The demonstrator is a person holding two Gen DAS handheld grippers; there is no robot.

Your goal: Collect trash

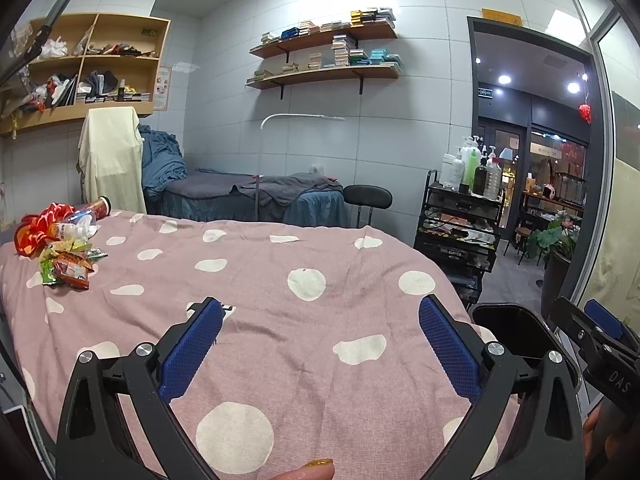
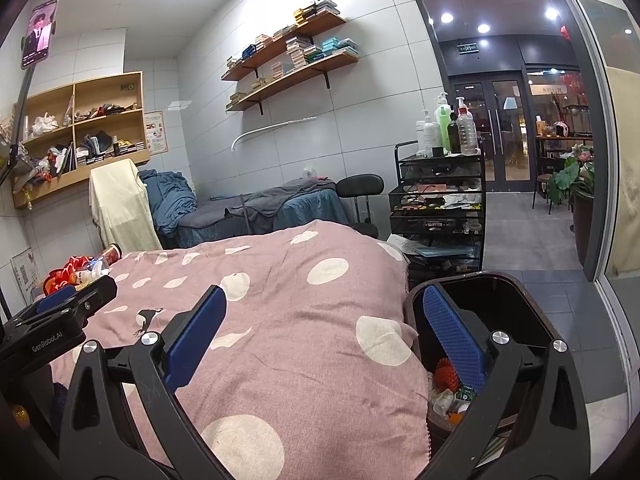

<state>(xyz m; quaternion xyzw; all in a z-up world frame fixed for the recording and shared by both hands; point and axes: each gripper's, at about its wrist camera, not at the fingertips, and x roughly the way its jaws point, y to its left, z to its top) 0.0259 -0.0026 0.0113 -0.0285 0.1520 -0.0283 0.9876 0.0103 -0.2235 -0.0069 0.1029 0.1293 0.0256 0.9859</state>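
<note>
A pile of trash [image 1: 64, 240] lies at the far left of the pink polka-dot bed cover [image 1: 280, 280]: red wrappers, green snack packets, a plastic bottle and a tube can. It also shows in the right wrist view [image 2: 84, 270]. A black trash bin [image 2: 480, 320] stands at the bed's right edge, with wrappers inside; its rim shows in the left wrist view [image 1: 508, 320]. My left gripper [image 1: 320, 344] is open and empty above the cover. My right gripper [image 2: 328, 336] is open and empty, its right finger over the bin.
A black trolley [image 2: 440, 200] with bottles stands beyond the bin. A second bed [image 1: 248, 196], a stool [image 1: 368, 200] and wall shelves [image 1: 324, 52] are behind. A doorway [image 2: 500, 120] opens at the right.
</note>
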